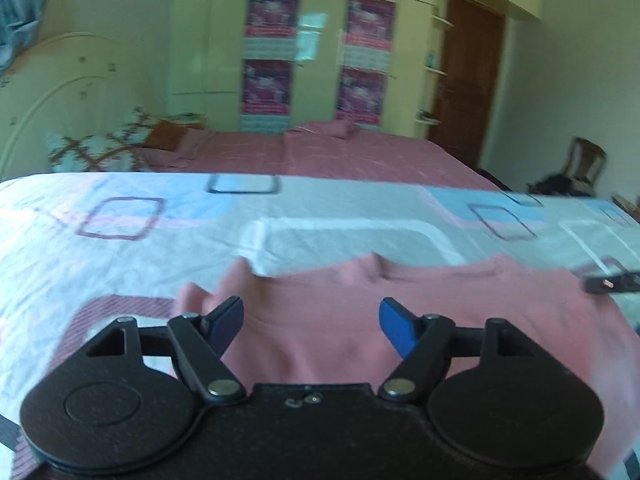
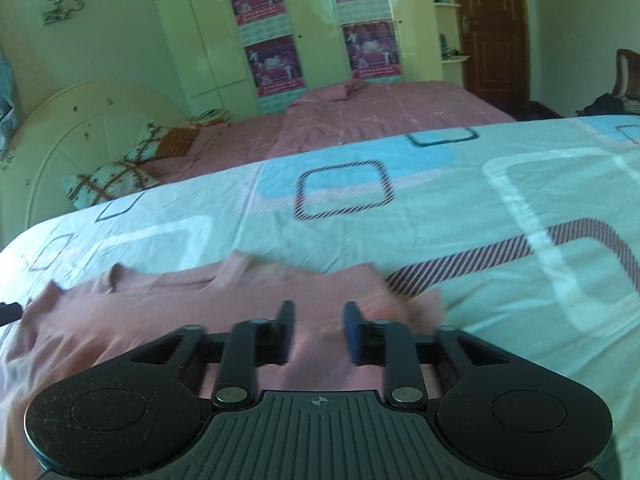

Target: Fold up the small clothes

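The pink garment (image 1: 320, 320) lies flat on the patterned sheet (image 1: 120, 248), long axis crosswise; both tools hover over its near edge, left tool (image 1: 312, 316) wide open, right tool (image 2: 320, 324) half open, both empty

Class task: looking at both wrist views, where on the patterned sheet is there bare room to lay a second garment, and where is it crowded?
Free: the patterned sheet beyond the pink garment, up to its far edge, and the stretch right of the garment. Crowded: the near side, where the garment lies under the left gripper and right gripper.
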`<state>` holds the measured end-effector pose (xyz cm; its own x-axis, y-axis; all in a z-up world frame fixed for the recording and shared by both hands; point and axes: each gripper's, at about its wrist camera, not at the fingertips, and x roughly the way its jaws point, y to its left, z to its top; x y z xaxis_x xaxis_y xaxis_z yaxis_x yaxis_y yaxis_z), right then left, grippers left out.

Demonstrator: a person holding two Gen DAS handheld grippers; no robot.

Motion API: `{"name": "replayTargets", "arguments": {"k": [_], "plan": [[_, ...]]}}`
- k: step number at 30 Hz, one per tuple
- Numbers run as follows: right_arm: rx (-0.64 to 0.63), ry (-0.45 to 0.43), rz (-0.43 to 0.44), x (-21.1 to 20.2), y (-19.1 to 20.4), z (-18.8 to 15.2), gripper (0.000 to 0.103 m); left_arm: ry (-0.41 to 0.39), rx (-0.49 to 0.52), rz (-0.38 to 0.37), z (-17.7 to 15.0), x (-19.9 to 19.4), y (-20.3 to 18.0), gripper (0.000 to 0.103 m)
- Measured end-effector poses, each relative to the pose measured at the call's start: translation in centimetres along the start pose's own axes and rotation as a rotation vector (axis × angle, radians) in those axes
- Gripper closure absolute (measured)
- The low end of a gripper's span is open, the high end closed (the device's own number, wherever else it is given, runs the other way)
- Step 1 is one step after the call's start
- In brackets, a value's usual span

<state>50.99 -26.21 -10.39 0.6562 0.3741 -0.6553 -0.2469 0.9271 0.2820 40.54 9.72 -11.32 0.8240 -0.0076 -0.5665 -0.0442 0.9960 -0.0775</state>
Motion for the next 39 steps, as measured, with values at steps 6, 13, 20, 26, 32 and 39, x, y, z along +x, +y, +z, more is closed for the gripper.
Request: {"name": "replayTargets", "arguments": {"k": [6,13,20,26,32,39], "plan": [[-0.08,0.06,0.059,-0.2,4.5,-2.9,0.064,0.091,0.016,-0.016,-3.2,0.9,-1.7,0.031],[-0.186,0.092,-0.044,0.0,4.4,-5.3,0.064,0.107,-0.045,0.057,-4.9,0.0,1.8,0.03],[-0.158,0.056,0.001,-3.2,6.4,-5.8,0.064,0.115,-0.075,0.047,-5.1,-2.4,0.6,0.033],[-0.257,0.074,-0.008,-3.8,9.2,-8.6,0.064,0.125,-0.074,0.066,-6.9,-3.0,0.5,0.03],[-0.255,0.085,-0.07,-4.5,7.5,-10.4,0.064,0.14,-0.077,0.079,-6.9,-3.3,0.6,0.03],[-0.189,0.07,-0.161,-6.5,4.7,-11.6,0.063,0.159,-0.059,0.088,-6.9,-3.4,0.4,0.03]]}}
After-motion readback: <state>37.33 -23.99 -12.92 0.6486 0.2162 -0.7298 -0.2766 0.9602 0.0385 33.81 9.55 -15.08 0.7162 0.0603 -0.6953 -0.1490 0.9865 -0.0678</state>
